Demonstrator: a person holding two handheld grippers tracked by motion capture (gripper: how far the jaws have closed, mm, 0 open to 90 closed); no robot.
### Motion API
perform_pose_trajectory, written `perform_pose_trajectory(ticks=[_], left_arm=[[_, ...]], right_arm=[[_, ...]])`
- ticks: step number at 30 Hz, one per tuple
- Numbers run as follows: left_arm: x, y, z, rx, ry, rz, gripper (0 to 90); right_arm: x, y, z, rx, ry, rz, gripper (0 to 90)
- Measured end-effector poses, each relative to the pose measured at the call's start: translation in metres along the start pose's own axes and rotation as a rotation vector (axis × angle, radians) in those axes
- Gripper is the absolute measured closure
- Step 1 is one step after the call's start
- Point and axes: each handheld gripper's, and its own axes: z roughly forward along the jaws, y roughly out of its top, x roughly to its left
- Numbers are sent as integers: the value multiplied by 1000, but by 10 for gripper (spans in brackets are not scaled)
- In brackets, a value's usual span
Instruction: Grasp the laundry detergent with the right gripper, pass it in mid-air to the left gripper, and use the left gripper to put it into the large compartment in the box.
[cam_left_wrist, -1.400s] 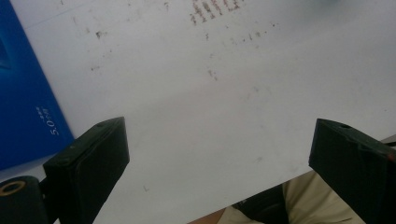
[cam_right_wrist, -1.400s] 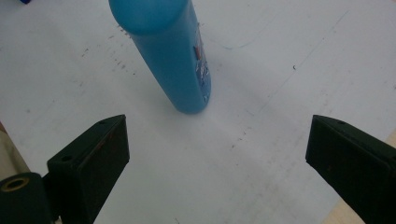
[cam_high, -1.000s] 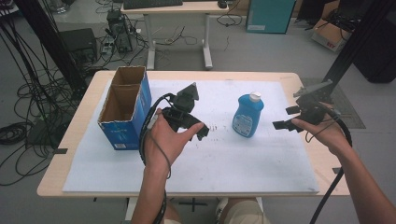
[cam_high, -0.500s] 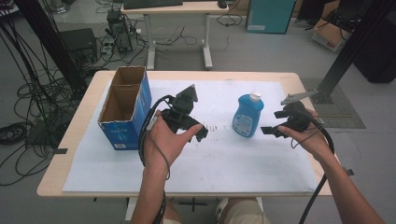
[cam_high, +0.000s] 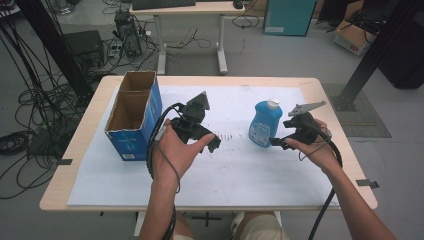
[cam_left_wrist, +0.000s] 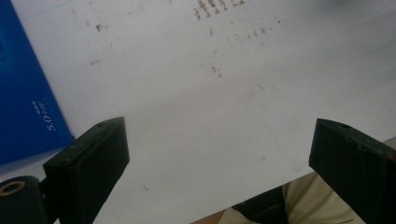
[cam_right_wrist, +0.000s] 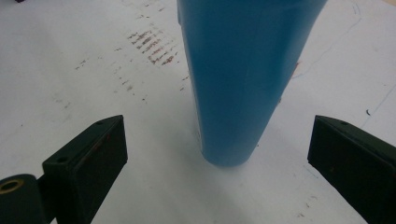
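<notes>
Two hand-held grippers over a white sheet, the right one facing a blue bottle.

High view: left hand (cam_high: 175, 150) raised over the sheet (cam_high: 225, 170), clasping the left gripper (cam_high: 200, 131) just right of an open blue cardboard box (cam_high: 131, 117), seemingly empty inside; right hand (cam_high: 312, 147) holding the right gripper (cam_high: 284, 137) level, aimed at the upright blue bottle (cam_high: 265, 122) with a white cap, just beside it. Left gripper view: jaws spread wide above bare, smudged sheet, blue box wall at the left edge, nothing between them. Right gripper view: jaws spread wide, released, bottle base standing on the sheet ahead, centred between the jaws, apart from both.
</notes>
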Motion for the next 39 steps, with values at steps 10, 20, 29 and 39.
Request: perform_pose_trajectory(ticks=[10,20,29,39], left_arm=[[1,0,2,3,2,-3,54],[3,1,2,11,-2,0,54],[5,-1,3,9,5,-5,54],[4,-1,3,8,3,-6,54]], right_arm=[[2,-1,15,-30,-20,10,43],[4,1,27,-59,-44,-4,39],[3,-2,32,-83,-53,7,39],[2,-4,36,-110,-62,2,34]])
